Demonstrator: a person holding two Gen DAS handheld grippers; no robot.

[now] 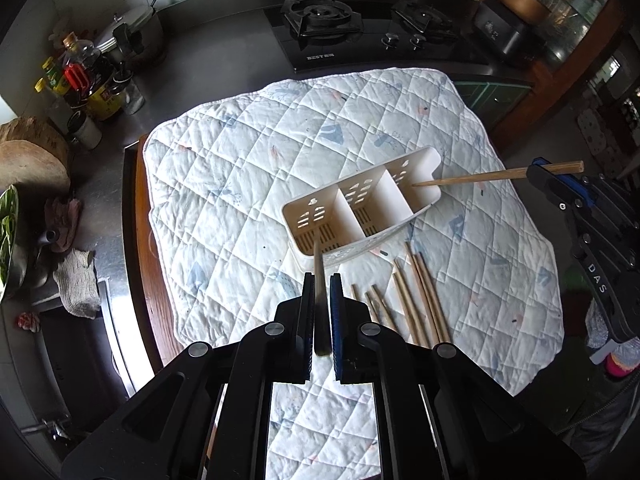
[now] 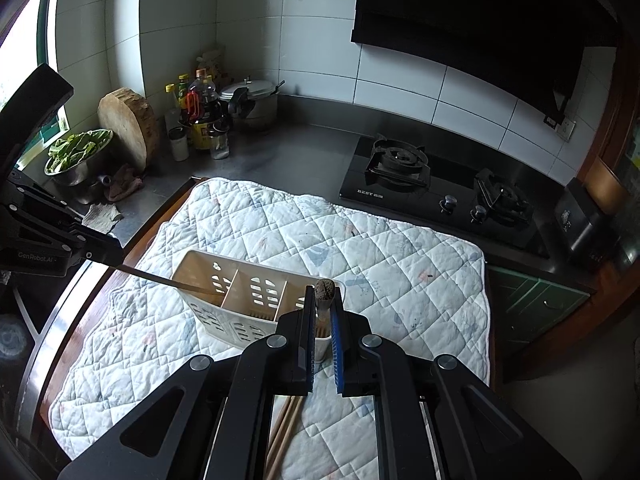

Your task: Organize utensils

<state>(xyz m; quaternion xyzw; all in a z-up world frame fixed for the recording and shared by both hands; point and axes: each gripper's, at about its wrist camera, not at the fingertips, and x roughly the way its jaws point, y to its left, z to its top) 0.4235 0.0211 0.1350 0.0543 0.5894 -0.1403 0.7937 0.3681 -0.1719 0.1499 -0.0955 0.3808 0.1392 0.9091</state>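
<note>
Both grippers are mid-drop: the left gripper (image 1: 322, 280) pinches a dark chopstick (image 1: 319, 264) and the right gripper (image 2: 322, 292) a wooden chopstick (image 1: 496, 176), each tipped into an end compartment of the white holder (image 1: 362, 216) mid-quilt (image 1: 240, 160), so next comes letting go.

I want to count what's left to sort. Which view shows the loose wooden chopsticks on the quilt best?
The left wrist view: the loose wooden chopsticks lie fanned out beside the white plastic three-compartment holder. The right wrist view shows only a few ends beneath its gripper.

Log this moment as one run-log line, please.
left gripper: shut on dark chopstick | right gripper: shut on wooden chopstick | both tips in caddy | loose chopsticks on mat
</note>
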